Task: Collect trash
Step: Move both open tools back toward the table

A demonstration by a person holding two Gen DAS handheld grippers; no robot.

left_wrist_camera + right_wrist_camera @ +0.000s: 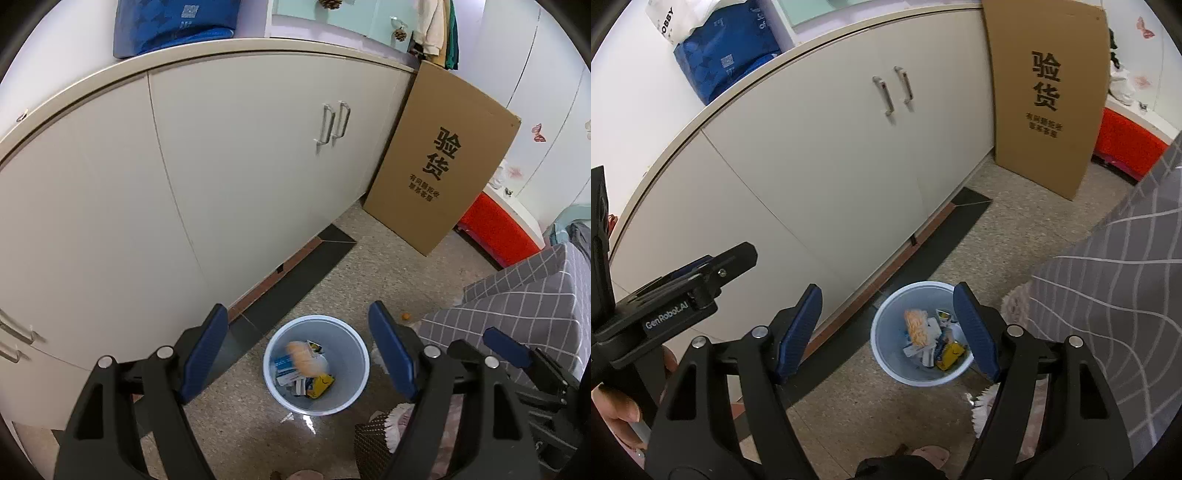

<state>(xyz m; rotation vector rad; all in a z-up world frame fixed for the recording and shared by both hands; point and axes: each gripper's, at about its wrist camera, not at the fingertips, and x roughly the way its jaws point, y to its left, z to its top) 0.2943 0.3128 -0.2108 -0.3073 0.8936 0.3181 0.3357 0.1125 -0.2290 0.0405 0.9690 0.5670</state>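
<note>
Left wrist view: the left gripper [299, 354] is hovering high above the floor with its blue pads spread wide and nothing between them. The pale blue trash bin [352, 400] is sitting straight below and ahead, framed in the gap between the two pads, its round mouth facing up. Inside it are lying an orange scrap [303, 356], blue-and-white packets [287, 369] and a yellow wrapper [320, 386]; the orange scrap is showing blurred in this view. One small orange bit [406, 316] is lying on the floor to the right of the bin, near the grey checked bedcover [524, 291].

Right wrist view: the right gripper [888, 330] is likewise standing open and empty, with the bin [886, 350] appearing between its pads but shifted toward the right pad. The left gripper's body is showing at the left edge, so the two tools are hanging side by side over the same spot.

Judged from this, the loose bit is lying rightward of both tools, on the bed side, so the right gripper is looking the nearer one to fetch it. The white cabinet [221, 184] is bounding the bin's far side.
</note>
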